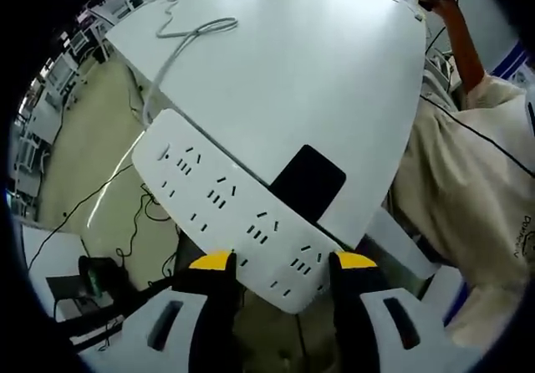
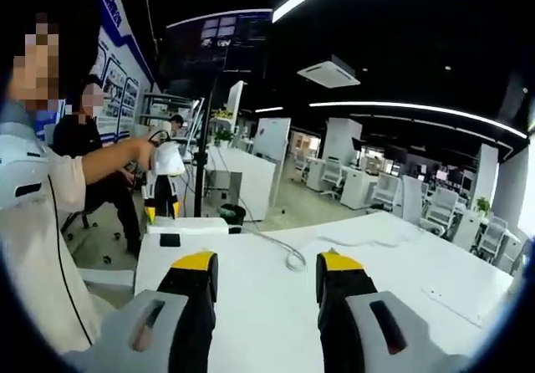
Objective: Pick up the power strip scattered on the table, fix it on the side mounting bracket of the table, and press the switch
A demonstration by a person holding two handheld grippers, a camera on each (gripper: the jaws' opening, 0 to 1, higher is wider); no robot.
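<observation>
Strip (image 1: pixel 238 214) looks long, stiff, smooth; your left claw (image 1: pixel 282 262) pinches one end. Right claw (image 2: pixel 263 264) is spread, holding nothing.

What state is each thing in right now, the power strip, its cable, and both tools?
Power strip: held at the table's edge, socket side toward the camera, gripped at one end.
Cable: loose, looping across the table.
Left tool: shut on the power strip.
Right tool: open, holding nothing, above the table.
</observation>
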